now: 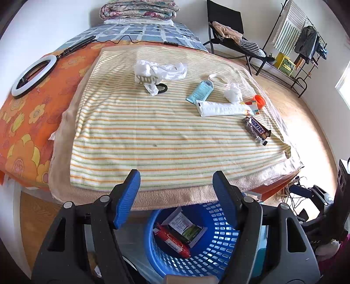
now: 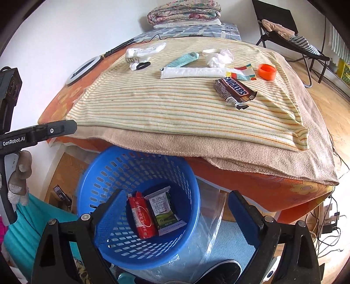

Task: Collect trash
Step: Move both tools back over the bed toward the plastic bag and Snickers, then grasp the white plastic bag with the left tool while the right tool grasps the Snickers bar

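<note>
A blue perforated basket [image 1: 218,251] [image 2: 105,174] stands on the floor under the table's front edge, holding a red packet [image 2: 142,218] and a white-green milk packet [image 2: 163,210]. On the striped towel [image 1: 153,135] [image 2: 175,104] lie a Snickers wrapper [image 1: 256,129] [image 2: 236,89], a white tube [image 1: 223,108] [image 2: 192,72], a light blue pack [image 1: 200,90] [image 2: 183,59], crumpled tissue [image 1: 233,92] [image 2: 218,58], an orange cap [image 1: 259,101] [image 2: 266,71] and a white plastic bag [image 1: 159,72] [image 2: 142,53]. My left gripper [image 1: 177,196] and right gripper [image 2: 175,214] are open and empty above the basket.
A ring light [image 1: 32,75] lies on the orange floral cloth at left. Folded blankets [image 1: 137,9] sit at the far end. A black chair [image 1: 229,37] and a clothes rack [image 1: 301,43] stand at right. Cables and a shoe [image 2: 223,271] lie on the floor.
</note>
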`<state>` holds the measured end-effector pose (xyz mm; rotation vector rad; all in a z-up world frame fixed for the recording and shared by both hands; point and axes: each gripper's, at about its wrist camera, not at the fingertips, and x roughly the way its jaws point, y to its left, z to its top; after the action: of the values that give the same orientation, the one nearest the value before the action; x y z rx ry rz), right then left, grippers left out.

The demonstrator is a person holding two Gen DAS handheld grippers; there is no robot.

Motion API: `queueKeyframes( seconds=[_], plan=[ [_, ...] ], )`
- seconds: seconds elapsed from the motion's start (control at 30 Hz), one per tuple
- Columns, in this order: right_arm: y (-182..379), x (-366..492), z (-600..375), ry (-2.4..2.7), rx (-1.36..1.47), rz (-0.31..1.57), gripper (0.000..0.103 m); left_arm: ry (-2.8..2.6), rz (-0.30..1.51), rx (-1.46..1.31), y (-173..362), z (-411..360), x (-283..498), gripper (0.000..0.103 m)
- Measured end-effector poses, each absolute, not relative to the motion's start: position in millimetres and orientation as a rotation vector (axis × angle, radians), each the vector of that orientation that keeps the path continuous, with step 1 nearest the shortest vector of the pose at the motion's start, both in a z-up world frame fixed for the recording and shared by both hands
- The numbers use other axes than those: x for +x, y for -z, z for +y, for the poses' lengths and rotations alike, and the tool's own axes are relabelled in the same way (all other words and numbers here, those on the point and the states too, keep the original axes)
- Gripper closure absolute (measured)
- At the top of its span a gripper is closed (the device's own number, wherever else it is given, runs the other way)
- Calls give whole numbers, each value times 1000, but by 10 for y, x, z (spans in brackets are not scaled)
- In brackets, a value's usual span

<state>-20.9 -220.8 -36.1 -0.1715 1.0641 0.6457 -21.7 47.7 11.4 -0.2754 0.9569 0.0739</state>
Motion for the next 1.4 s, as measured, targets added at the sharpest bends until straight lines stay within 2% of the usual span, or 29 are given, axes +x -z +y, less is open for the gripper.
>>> queueKeyframes(
  seconds=[0.27,0.53,0.9,1.33,1.4],
  plan=[
    [105,48,-2230,-626,-178,933,8,-117,889,-304,-342,814,304,27],
    [-76,489,-2167,-610,-249,849,7,-159,884,-431,-272,1206,808,27],
    [105,1174,-2149,-612,-233,931,8,-204,889,-492,-135,1433,1345,27],
    [404,1473,-1902,-637,-280,997,8,-256,921,-544,121,1602,1738,28],
    [440,1484,-1879,-642,-285,1007,10,-260,934,-539,165,1610,1775,34]
  ],
)
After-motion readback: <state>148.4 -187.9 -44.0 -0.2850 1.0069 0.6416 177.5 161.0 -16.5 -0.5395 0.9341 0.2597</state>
